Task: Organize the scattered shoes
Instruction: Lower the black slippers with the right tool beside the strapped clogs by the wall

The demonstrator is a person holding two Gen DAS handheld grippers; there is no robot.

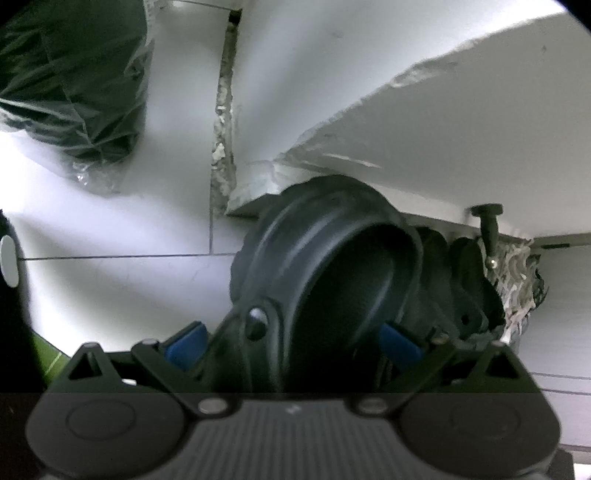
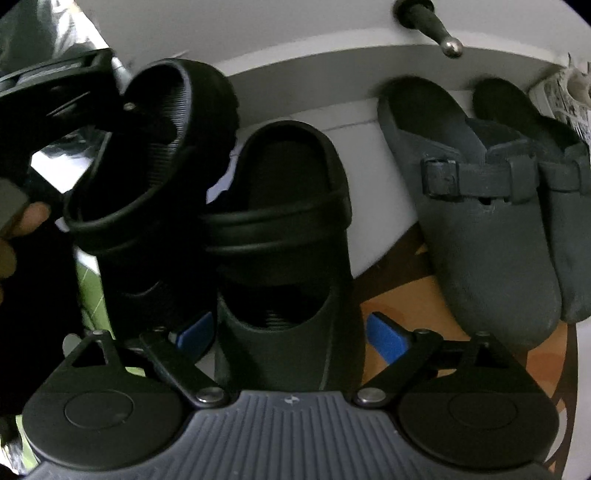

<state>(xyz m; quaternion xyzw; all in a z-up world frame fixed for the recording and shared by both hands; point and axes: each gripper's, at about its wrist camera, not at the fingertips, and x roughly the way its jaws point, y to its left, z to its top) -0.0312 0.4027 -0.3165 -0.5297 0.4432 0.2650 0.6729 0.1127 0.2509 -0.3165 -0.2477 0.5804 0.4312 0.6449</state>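
My left gripper (image 1: 291,343) is shut on a black clog (image 1: 332,266), its blue pads on either side near the heel strap. In the right wrist view that same clog (image 2: 155,147) hangs tilted at the upper left, with the left gripper's body above it. A second black clog (image 2: 280,229) stands on the floor, heel toward the white cabinet base (image 2: 332,70). My right gripper (image 2: 290,336) is open around its toe end, and its right pad (image 2: 384,339) is clear of the shoe. A grey buckled clog (image 2: 487,236) and its mate (image 2: 569,206) stand side by side to the right.
A black doorstop peg (image 2: 428,22) sticks out of the white panel above the grey pair. A dark bundle in clear plastic (image 1: 74,81) lies on the white tiles at the far left. An orange patterned mat (image 2: 406,295) lies under the shoes. A person's fingers (image 2: 29,221) show at the left edge.
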